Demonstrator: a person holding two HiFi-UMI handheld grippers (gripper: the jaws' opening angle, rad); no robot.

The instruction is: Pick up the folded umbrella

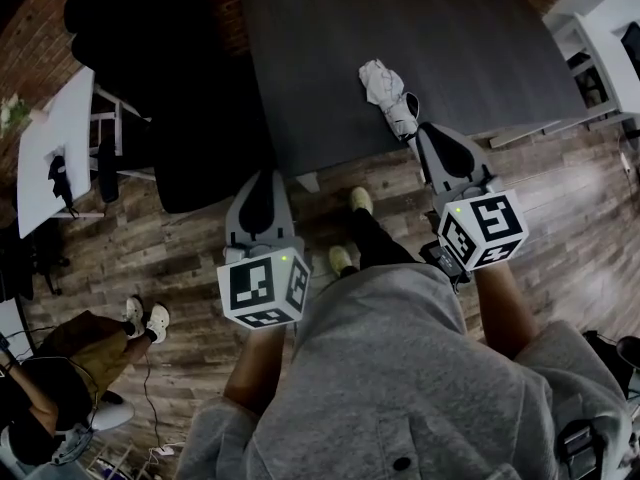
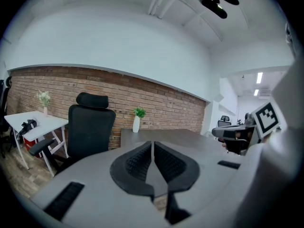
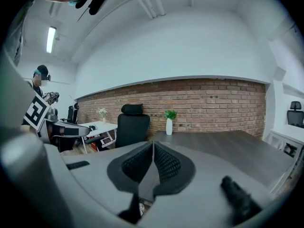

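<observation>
In the head view a folded grey and white umbrella (image 1: 390,96) lies near the front edge of a dark table (image 1: 330,58), its black strap end toward me. My right gripper (image 1: 432,134) is shut and empty, its tip just short of the umbrella's near end. My left gripper (image 1: 262,180) is shut with nothing in it, at the table's front edge, well left of the umbrella. In the left gripper view the jaws (image 2: 152,146) meet on nothing. In the right gripper view the jaws (image 3: 153,148) are pressed together too, and the umbrella is hidden.
A black office chair (image 1: 150,58) stands left of the table. A white vase with a plant (image 3: 169,122) stands at the table's far end by the brick wall. A white side table (image 1: 55,148) is at the far left, white furniture (image 1: 600,38) at the right. A person crouches at the lower left (image 1: 70,368).
</observation>
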